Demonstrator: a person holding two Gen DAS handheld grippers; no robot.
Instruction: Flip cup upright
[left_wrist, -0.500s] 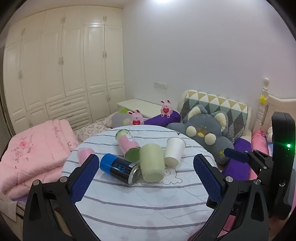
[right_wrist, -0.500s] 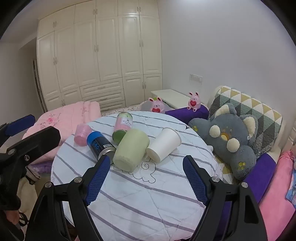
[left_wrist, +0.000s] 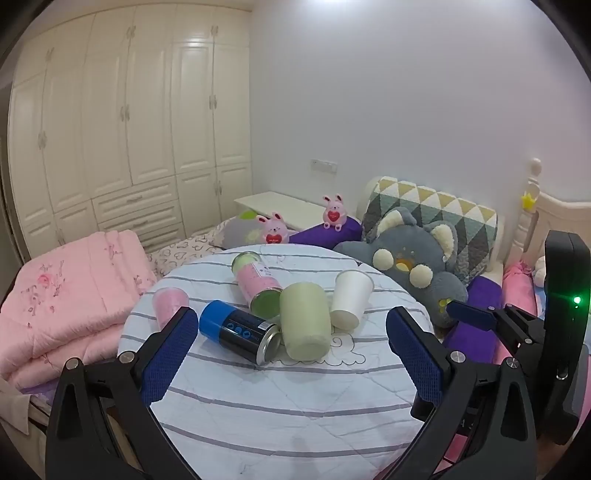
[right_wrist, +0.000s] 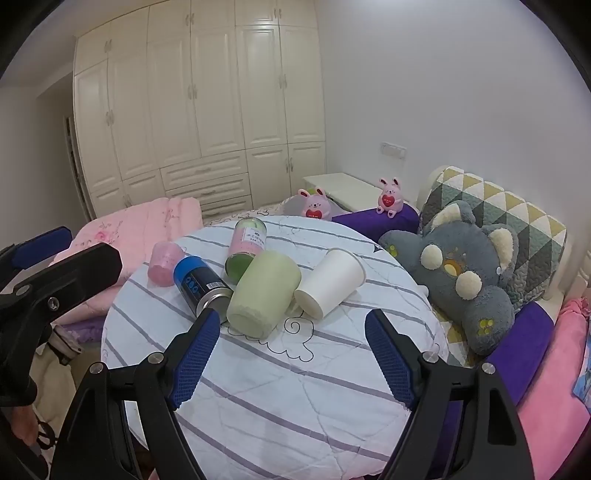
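The round surface (right_wrist: 295, 387), draped in a white cloth with grey stripes, takes up the middle of the bedroom, with the bed and a grey plush (right_wrist: 461, 266) crowding its far right edge. On it lies a tight cluster of containers, all tipped onto their sides and touching or nearly touching one another, which looks like a deliberate jumble set out for righting.

Biggest of them is the pale green cup (right_wrist: 264, 295), lying with its closed base toward the near edge. Just to its right lies the white paper cup (right_wrist: 330, 282), base toward me and mouth pointing away; which of the cups the task means I can't tell, though this one has the most room around it. Left of the green one rests a blue and black can (right_wrist: 201, 282), behind it a pink-labelled can (right_wrist: 247, 242), and off to the far left a small pink cup (right_wrist: 164, 264).

The right gripper (right_wrist: 291, 354) hovers short of the cluster, its blue-padded fingers spread wide and holding nothing, roughly framing the green and white cups as if lining up an approach. The left gripper (left_wrist: 288, 354) hangs back likewise, fingers wide apart and empty, well clear of the cans.
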